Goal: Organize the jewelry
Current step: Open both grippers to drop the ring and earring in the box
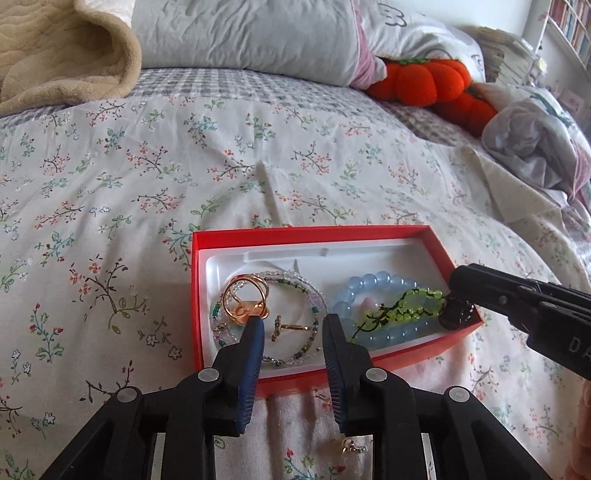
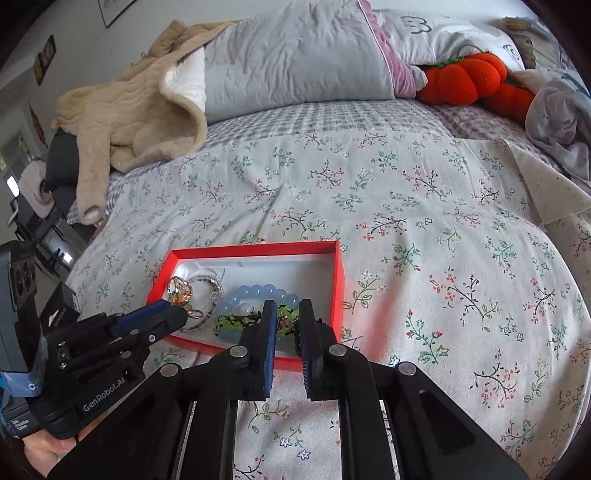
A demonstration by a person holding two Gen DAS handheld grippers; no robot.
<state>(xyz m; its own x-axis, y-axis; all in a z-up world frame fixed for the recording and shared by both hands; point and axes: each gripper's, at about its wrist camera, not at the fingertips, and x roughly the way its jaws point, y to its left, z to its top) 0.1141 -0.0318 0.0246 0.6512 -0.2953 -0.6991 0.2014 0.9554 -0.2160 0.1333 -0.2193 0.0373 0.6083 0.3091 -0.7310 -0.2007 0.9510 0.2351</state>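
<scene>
A red box (image 1: pixel 369 232) (image 2: pixel 340 280) with a white insert lies on the floral bedspread. It holds a gold ring (image 1: pixel 245 297) (image 2: pixel 179 290), a clear beaded bracelet (image 1: pixel 314 295) (image 2: pixel 214 282), a blue bead bracelet (image 1: pixel 369 286) (image 2: pixel 255 293), a small gold piece (image 1: pixel 286 328) and a green bead string (image 1: pixel 402 312) (image 2: pixel 236 321). My left gripper (image 1: pixel 293 326) (image 2: pixel 181 314) is open and empty over the box's near left part. My right gripper (image 2: pixel 288 317) (image 1: pixel 458 295) is nearly closed around the green string's dark end (image 1: pixel 456 315) at the box's right corner.
A small gold earring (image 1: pixel 347 445) lies on the bedspread just before the box, under my left gripper. Pillows (image 1: pixel 251 33), a beige blanket (image 2: pixel 140 107) and an orange pumpkin plush (image 1: pixel 424 79) lie at the bed's far side. Crumpled bedding (image 1: pixel 535 147) lies at the right.
</scene>
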